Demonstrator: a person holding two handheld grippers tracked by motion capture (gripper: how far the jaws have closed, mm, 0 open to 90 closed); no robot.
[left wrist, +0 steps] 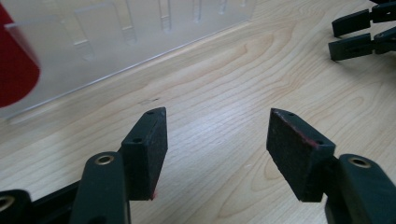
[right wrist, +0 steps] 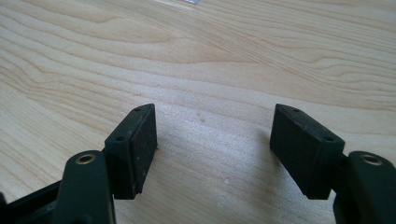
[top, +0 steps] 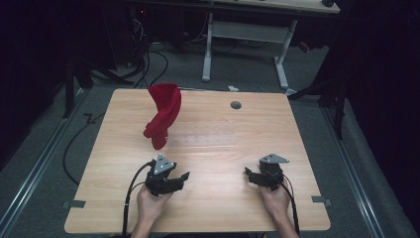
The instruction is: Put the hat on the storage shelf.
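The left tool [top: 184, 177] sits in the lower left of the high view, its jaws spread well apart with nothing between them; in the left gripper view [left wrist: 217, 135] only bare wood shows between its black pads. The right tool [top: 248, 174] sits in the lower right of the high view, jaws likewise wide apart and holding nothing, and the right gripper view [right wrist: 214, 130] shows only wood grain in the gap. Both hover low over the near part of the light wooden bench [top: 223, 198], pointing toward each other.

A red cloth [top: 162, 115] stands draped upright in the upper left of the bench, at the left end of a clear plastic rack [top: 200, 140] that lies across the middle. In the left gripper view the rack [left wrist: 116, 42] fills the upper left, with the red cloth [left wrist: 14, 70] behind its left edge, and the right tool's jaws [left wrist: 359, 32] show at the upper right. A small grey round grommet [top: 236, 105] sits near the far edge.
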